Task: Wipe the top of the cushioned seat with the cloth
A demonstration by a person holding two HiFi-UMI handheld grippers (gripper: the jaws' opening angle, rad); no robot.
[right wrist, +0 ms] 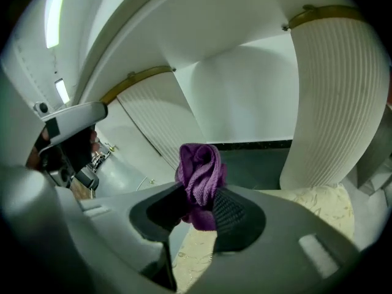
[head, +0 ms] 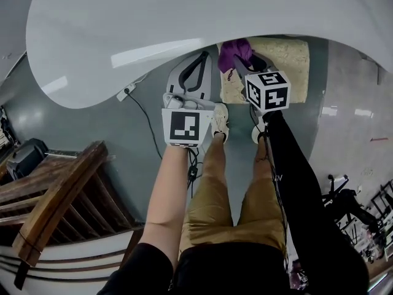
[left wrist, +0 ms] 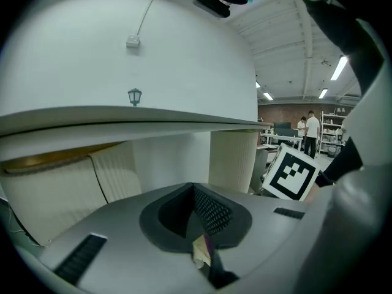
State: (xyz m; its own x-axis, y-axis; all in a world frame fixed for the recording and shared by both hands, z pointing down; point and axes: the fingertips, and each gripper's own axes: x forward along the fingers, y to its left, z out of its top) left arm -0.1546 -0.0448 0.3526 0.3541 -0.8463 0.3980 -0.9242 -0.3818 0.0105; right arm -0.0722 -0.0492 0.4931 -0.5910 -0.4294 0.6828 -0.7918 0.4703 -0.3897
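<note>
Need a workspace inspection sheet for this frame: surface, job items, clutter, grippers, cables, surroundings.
Surface: cushioned seat, beige patterned top, partly under the white table.
Job's things: purple cloth, bunched, over the seat's near corner; contact with the seat cannot be told.
Clutter: nothing seen on the seat.
Grippers: right gripper jaws shut on the cloth; left gripper jaws apart, nothing between them, held left of the seat.
Cables: power strip and black cable on the grey floor.
Surroundings: wooden frame at left; people and shelves far off in the left gripper view.
</note>
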